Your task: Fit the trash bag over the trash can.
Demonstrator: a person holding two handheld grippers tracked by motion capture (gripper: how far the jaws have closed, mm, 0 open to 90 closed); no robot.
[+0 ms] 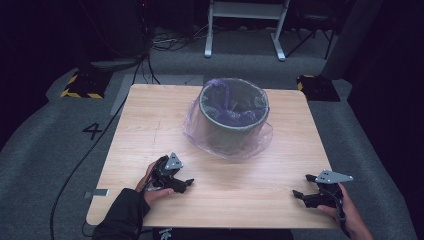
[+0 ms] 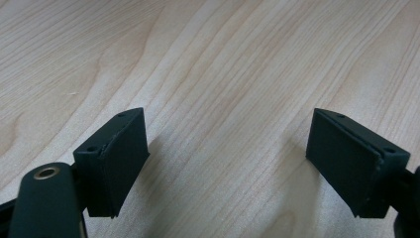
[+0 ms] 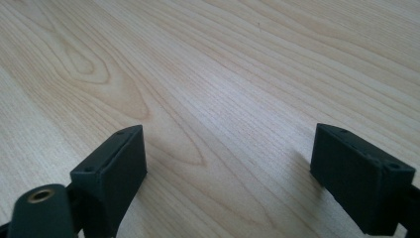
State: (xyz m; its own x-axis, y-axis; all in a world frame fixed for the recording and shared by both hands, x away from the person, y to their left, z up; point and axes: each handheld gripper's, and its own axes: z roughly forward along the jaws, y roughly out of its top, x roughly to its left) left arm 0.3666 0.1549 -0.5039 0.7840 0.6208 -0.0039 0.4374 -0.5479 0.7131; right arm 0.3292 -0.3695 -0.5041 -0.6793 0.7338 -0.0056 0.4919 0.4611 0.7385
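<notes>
Grippers rest low at the near edge of the wooden table (image 1: 150,125), one in each of the person's hands. The left gripper (image 1: 184,184) sits near the front left part of the top, held by the left hand (image 1: 150,187), whose dark sleeve (image 1: 122,212) comes in from the bottom of the high view; its grey plate faces up and its jaws point toward the middle of the table. In the left gripper view its jaws stand spread wide, with bare wood grain between the two black pads (image 2: 119,158) and nothing pinched. The right gripper (image 1: 304,187) lies near the front right corner, held by the right hand (image 1: 350,212), its jaws pointing leftward across the table. The right gripper view shows the same: jaws spread wide apart over bare wood, pads (image 3: 111,171) pressing on nothing. A grey bin (image 1: 234,112) stands upright at the far middle of the table, well apart from both grippers. It is lined with a thin purple bag (image 1: 227,142), whose loose skirt hangs over the rim and pools on the wood around the base. Dark grey floor (image 1: 40,150) surrounds the table, with a cable (image 1: 75,170) trailing along the left side.
</notes>
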